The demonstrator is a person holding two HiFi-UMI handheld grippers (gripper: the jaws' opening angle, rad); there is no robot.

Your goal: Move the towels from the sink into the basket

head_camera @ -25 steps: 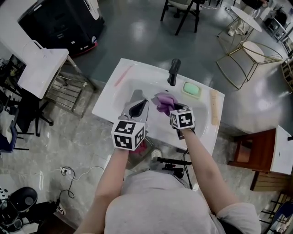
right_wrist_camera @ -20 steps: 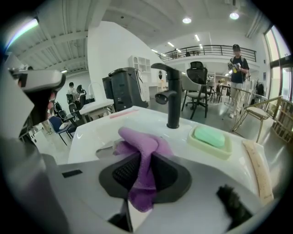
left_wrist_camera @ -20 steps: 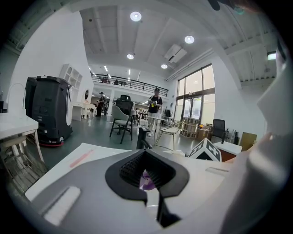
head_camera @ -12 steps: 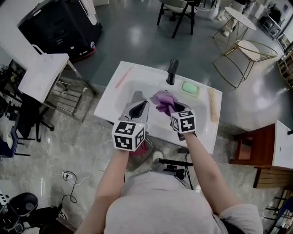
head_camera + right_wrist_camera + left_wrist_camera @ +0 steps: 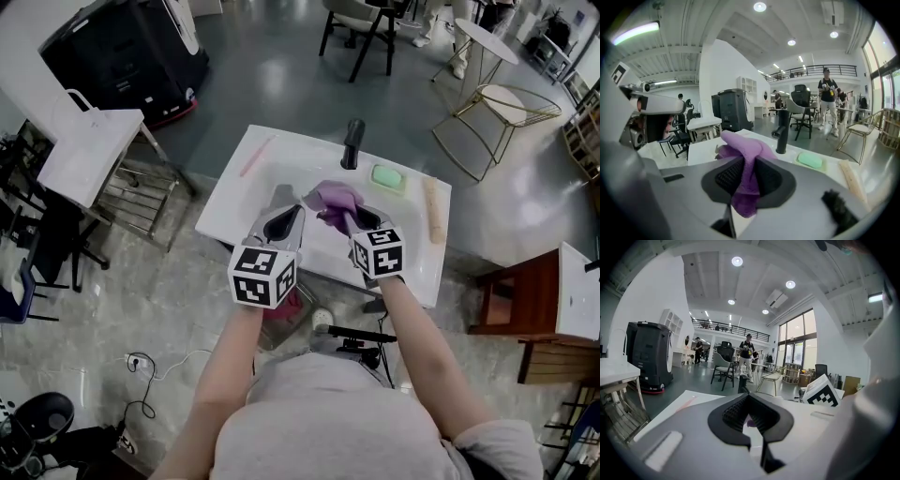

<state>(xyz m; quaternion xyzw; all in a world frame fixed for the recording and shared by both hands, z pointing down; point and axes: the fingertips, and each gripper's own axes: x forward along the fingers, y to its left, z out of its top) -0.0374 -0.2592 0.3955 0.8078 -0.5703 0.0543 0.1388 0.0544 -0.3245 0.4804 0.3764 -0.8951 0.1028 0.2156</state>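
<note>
A purple towel (image 5: 333,200) hangs bunched above the white sink (image 5: 234,192), pinched between my right gripper's (image 5: 354,221) pads. In the right gripper view the towel (image 5: 744,152) folds over and down through the right gripper (image 5: 748,174), which is shut on it. My left gripper (image 5: 283,217) hovers over the basin's left side, level with the right one; its jaws look closed with nothing in them. In the left gripper view the left gripper (image 5: 749,403) shows only a thin slit with a bit of purple beyond. A pink-red object (image 5: 284,307) under the sink's front edge is mostly hidden.
A black faucet (image 5: 352,142) stands at the basin's back, with green soap (image 5: 389,176) and a wooden stick (image 5: 433,212) on the right rim. A white side table (image 5: 89,141) is at the left, a wooden cabinet (image 5: 525,309) at the right, chairs beyond.
My right gripper has risen with the purple towel, which now hangs higher over the basin. The left gripper has shifted only slightly.
</note>
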